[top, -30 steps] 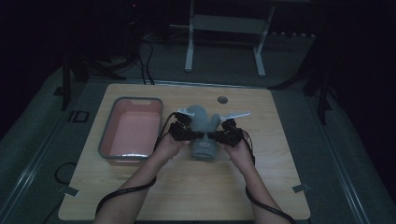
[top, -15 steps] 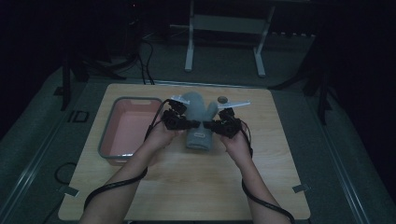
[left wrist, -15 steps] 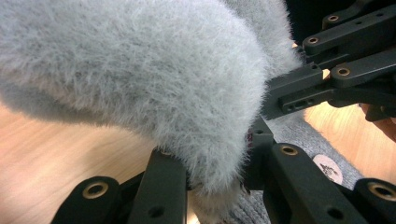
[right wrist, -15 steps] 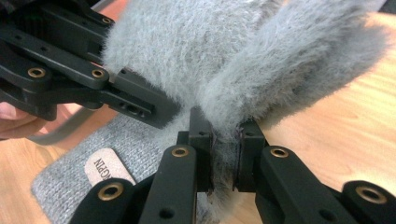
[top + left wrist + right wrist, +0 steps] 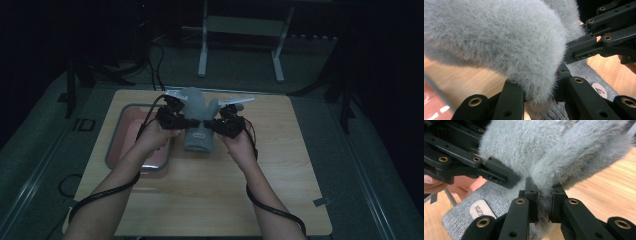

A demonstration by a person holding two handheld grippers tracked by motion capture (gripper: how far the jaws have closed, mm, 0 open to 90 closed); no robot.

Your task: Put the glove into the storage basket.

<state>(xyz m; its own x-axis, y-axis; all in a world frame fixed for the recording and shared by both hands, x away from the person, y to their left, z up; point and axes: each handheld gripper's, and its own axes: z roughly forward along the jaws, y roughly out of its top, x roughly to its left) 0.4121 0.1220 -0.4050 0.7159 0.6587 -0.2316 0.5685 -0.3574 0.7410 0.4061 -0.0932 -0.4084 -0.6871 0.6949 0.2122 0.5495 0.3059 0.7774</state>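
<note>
Two grippers, left gripper (image 5: 186, 121) and right gripper (image 5: 212, 124), each with jaws pinching the grey furry mitten (image 5: 199, 117), held above the wooden surface (image 5: 200, 200) beside a pink tray (image 5: 122, 142).

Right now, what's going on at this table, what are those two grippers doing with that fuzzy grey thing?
A person holds a gripper in each hand, and both are clamped on a fuzzy grey mitten. The left gripper pinches its fluffy edge on one side, and the right gripper pinches the other side. The mitten is held between them above the wooden table, with its knitted cuff and small label hanging towards the person. A pink tray sits on the table beside the left hand.
</note>
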